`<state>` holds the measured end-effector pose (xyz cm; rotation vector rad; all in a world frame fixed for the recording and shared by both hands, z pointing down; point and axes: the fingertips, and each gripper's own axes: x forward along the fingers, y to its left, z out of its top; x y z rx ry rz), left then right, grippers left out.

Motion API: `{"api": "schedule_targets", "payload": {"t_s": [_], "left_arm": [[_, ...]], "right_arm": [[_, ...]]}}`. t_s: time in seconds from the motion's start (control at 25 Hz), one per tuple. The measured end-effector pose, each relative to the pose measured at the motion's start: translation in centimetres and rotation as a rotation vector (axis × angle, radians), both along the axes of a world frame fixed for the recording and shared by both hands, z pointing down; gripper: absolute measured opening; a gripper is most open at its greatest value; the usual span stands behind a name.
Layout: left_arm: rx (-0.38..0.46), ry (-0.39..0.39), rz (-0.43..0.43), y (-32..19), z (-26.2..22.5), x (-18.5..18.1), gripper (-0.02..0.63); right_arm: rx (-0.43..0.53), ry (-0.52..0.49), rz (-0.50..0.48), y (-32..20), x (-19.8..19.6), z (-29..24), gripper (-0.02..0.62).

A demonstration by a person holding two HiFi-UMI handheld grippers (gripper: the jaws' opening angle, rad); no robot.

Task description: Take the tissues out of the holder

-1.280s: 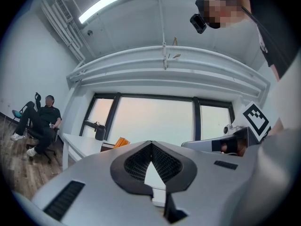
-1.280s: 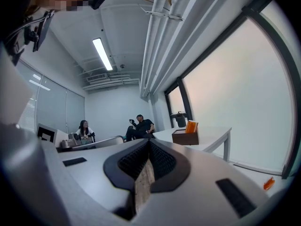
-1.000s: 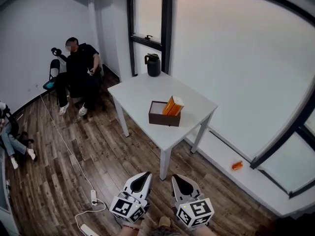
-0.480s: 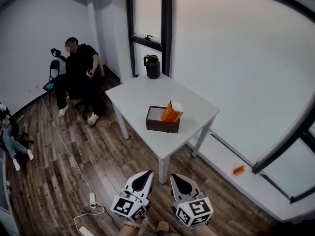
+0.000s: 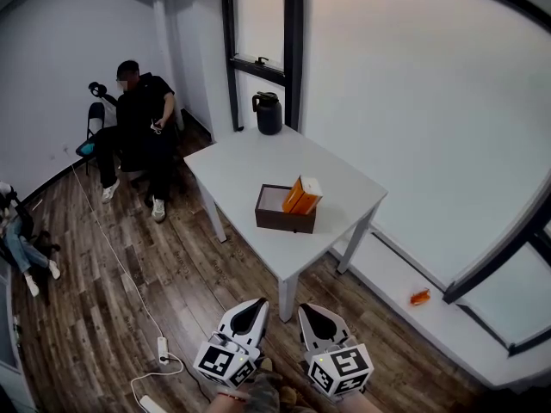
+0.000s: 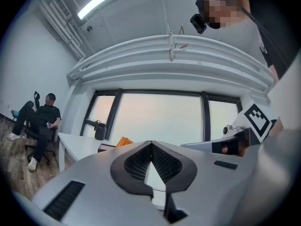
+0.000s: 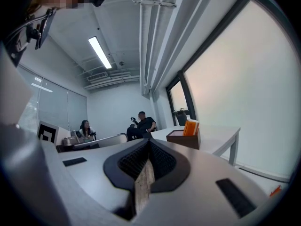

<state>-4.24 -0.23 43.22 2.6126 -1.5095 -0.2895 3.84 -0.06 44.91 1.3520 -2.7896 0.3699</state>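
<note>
Since the earlier frame little has shifted: the holder [image 5: 284,220] sits a touch lower in the head view, the seated person [image 5: 138,114] has moved one foot out, and both grippers keep their places at the bottom edge. Left to right: a second person [image 5: 17,246] sits at the far left edge; the seated person in dark clothes is on a chair by the white wall. A thin white cable runs across the dark plank floor [image 5: 95,308] to a white power strip [image 5: 163,346]. The left gripper [image 5: 256,304] is smooth grey plastic with black ribbed pads, jaws together at the tips, nothing between them. A white square-topped bench [image 5: 232,166] on straight legs stands well ahead of both grippers. On its far corner, by the dark window frame, is a black jug [image 5: 269,114]. The holder is a dark brown open box near the bench's front edge; the tissues [image 5: 301,194], an orange pack with a white top, stand tilted in its right end. The right gripper [image 5: 306,309] is of the same make, jaws closed and empty. Bare floor lies between the grippers and the bench. A small orange object [image 5: 419,297] lies on the white ledge under the frosted window.
</note>
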Motion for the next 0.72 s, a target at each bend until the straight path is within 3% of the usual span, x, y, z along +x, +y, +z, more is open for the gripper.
{"api": "schedule_targets", "payload": {"t_s": [0.72], "left_arm": [[0.021,0.016,0.079,-12.9,-0.7,-0.3,0.005]], "right_arm": [[0.002,0.017,0.058,-11.5,-1.3,-0.5,0.005]]}}
